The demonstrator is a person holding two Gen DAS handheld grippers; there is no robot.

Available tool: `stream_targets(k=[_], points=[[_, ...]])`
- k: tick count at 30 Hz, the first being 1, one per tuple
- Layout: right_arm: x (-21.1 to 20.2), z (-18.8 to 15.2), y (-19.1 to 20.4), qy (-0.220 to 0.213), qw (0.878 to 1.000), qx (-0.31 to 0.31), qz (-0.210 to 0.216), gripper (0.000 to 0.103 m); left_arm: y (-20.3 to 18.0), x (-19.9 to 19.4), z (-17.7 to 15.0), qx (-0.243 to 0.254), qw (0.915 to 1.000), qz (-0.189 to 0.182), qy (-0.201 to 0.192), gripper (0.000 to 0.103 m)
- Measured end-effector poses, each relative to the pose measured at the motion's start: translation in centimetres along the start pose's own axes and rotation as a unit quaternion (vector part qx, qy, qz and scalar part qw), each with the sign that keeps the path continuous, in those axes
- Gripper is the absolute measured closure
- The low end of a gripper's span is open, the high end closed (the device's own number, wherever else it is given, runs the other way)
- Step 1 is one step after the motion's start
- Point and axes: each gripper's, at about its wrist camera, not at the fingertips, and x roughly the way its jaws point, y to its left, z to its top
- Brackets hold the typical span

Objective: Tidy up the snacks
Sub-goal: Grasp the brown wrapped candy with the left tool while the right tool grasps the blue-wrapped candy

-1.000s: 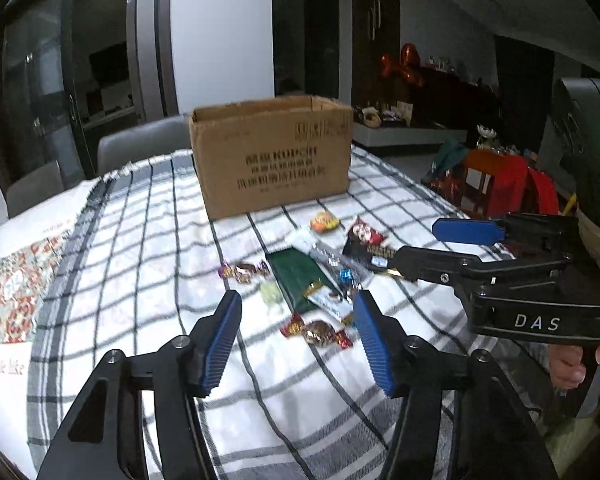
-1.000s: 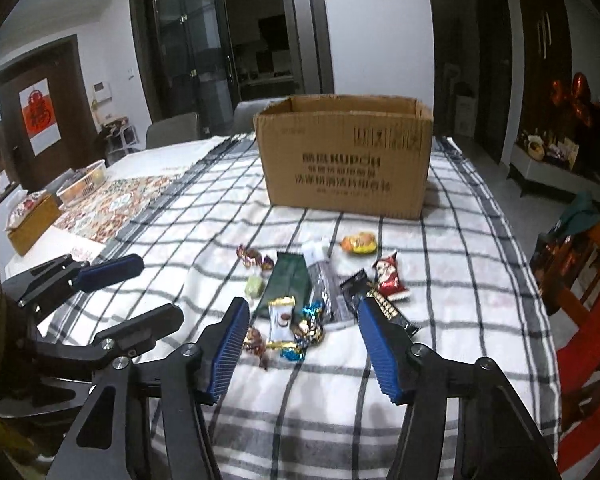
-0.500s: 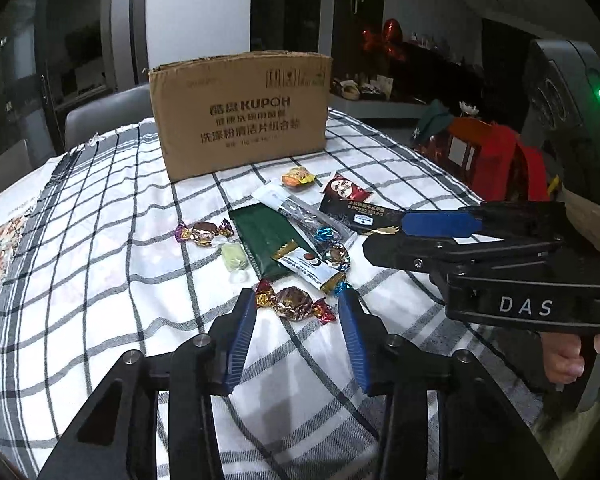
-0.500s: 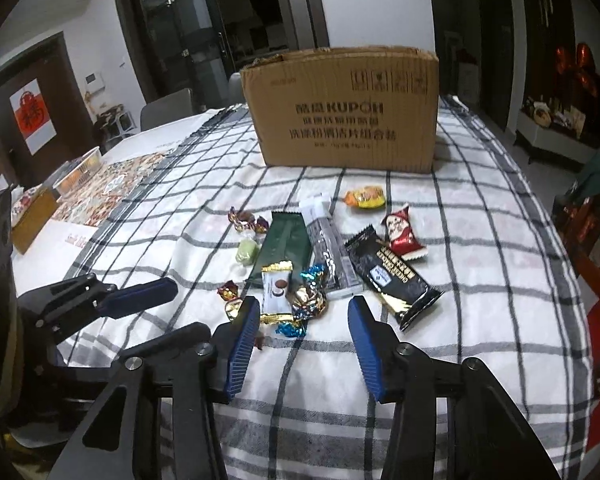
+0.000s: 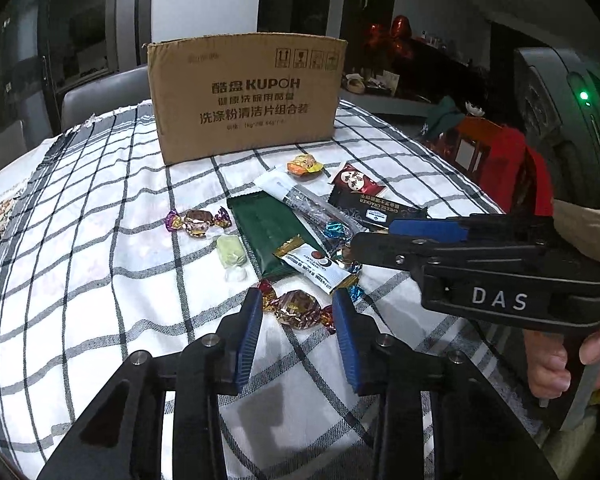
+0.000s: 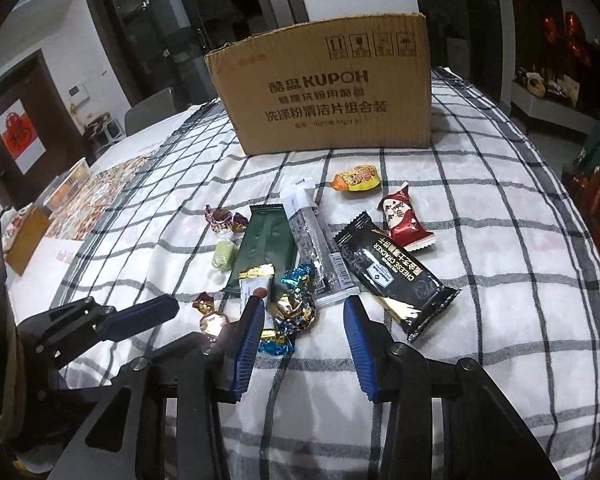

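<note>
Both grippers have come lower toward the snacks before the cardboard box (image 5: 244, 96) on the counter (image 5: 100, 300). Left gripper (image 5: 296, 312) jaws are closing around the brown candy (image 5: 298, 309), not pressing yet; right gripper (image 6: 304, 320) jaws, closing, have the blue-gold candy (image 6: 292, 312) at their left side.

The left tool (image 5: 296, 320) is pointed steeply downward, its two blue-padded fingers (image 5: 249, 336) angled toward each other at the tips. Its jaws are closing, and a gold-brown wrapped candy (image 5: 299, 309) is bracketed between the pads, which are not yet pressed on it. The right tool (image 6: 304, 330) is likewise tilted downward with its jaws closing; a blue-and-gold wrapped candy (image 6: 290, 312) is seen beside its left pad, with a clear gap to the other pad. In the left wrist view the right tool's black body is held by a hand (image 5: 560, 356) wrapped around the grip, a beige sleeve (image 5: 588, 228) being visible above.
</note>
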Motion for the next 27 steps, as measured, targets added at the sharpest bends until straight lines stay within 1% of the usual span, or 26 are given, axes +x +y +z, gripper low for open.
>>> stream_targets(k=[2,5,16,20,21,22,24,27], points=[[0.3,0.1,0.1,0.001,1.0,-0.001,0.0,0.06,-0.1,0.2,0.0,0.0,1.0,-0.001,0.002,0.067],[0.8,0.2,0.2,0.005,1.0,-0.003,0.001,0.065,0.0,0.5,0.0,-0.001,1.0,-0.001,0.004,0.067],[2.6,-0.1,-0.2,0.027,1.0,0.011,0.008,0.065,0.6,1.8,0.3,-0.027,0.9995,-0.009,0.013,0.067],[2.7,-0.2,0.1,0.025,1.0,-0.003,0.0,0.066,0.6,2.1,0.2,-0.034,0.9992,-0.011,0.018,0.067],[2.7,-0.2,0.1,0.025,1.0,-0.005,-0.001,0.07,0.6,2.2,0.2,-0.034,0.9992,-0.01,0.019,0.069],[2.8,-0.3,0.2,0.025,1.0,-0.007,0.0,0.073,0.6,2.3,0.2,-0.033,0.9992,-0.008,0.02,0.072],[2.7,-0.3,0.2,0.025,1.0,-0.008,0.001,0.077,0.6,2.5,0.2,-0.033,0.9992,-0.006,0.021,0.073],[2.7,-0.4,0.2,0.024,1.0,-0.008,0.002,0.078,0.5,2.6,0.2,-0.032,0.9993,-0.008,0.019,0.075]])
